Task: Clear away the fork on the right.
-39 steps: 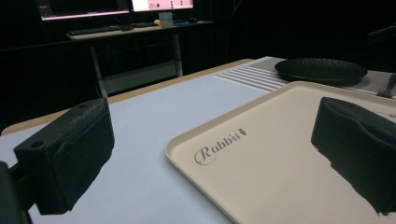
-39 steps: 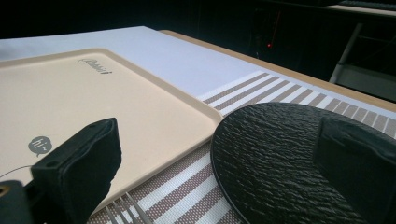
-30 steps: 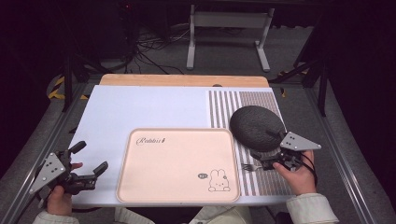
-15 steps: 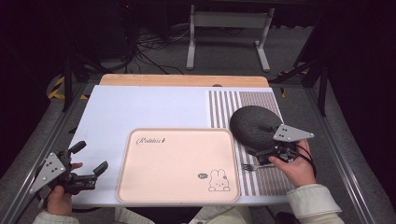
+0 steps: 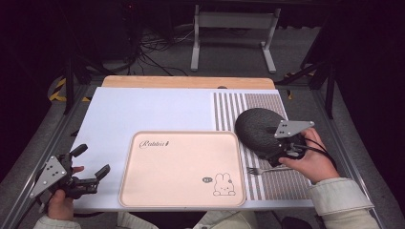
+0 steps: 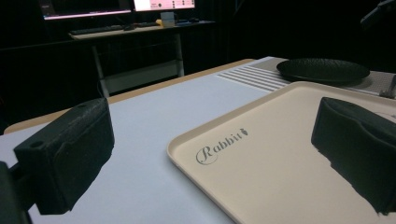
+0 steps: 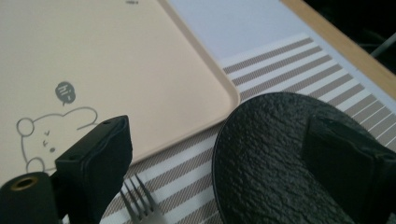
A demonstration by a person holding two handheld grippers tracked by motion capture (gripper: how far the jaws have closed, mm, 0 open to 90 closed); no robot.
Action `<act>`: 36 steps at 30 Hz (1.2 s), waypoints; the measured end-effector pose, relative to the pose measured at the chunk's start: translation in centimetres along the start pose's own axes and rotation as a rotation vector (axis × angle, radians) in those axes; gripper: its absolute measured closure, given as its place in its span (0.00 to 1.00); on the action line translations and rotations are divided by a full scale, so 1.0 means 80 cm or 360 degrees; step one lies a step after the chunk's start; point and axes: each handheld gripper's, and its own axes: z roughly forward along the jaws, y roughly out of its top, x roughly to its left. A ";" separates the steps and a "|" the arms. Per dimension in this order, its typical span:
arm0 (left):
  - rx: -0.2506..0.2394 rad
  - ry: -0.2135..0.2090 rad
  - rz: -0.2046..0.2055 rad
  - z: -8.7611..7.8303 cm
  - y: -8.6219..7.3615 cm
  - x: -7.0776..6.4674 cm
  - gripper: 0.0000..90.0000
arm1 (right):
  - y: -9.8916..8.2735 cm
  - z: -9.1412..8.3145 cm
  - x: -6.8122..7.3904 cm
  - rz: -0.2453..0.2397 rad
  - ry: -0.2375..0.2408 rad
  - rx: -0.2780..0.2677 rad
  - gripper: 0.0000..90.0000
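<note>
- A beige tray (image 5: pixel 181 169), printed with the word "Rabbit" and a small rabbit drawing, is seen lying on the white table mat (image 5: pixel 143 112) at the near middle of the table.
- A dark, rough-textured plate (image 5: pixel 255 129) is set on the striped placemat (image 5: pixel 239 102) just beside the tray's far right corner; in the right gripper view the plate (image 7: pixel 266 158) is seen close up, next to the tray's rim (image 7: pixel 219 109).
- A metal fork (image 5: pixel 260 170) is laid on the striped placemat near the plate's near edge, its tines (image 7: pixel 137 193) pointed toward the tray.
- The right gripper (image 5: pixel 279 155) is held at the plate's near right edge, with its jaws spread apart; one jaw is seen over the plate and the other beside the fork, and nothing is clamped between them.
- The left gripper (image 5: pixel 90 164) is held at the table's near left corner, just beside the tray, with its jaws wide apart and nothing between them; the tray (image 6: pixel 280 154) is seen ahead of it.
</note>
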 end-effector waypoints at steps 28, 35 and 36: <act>0.0004 -0.0004 0.0007 0.000 0.000 0.000 0.00 | -0.005 0.023 0.000 -0.0211 0.0215 0.0716 0.17; 0.0003 -0.0007 0.0008 0.000 0.000 0.000 0.00 | -0.010 0.027 0.002 -0.0226 0.0246 0.0815 0.18; 0.0003 -0.0007 0.0008 0.000 0.000 0.000 0.00 | -0.010 0.027 0.002 -0.0226 0.0246 0.0815 0.18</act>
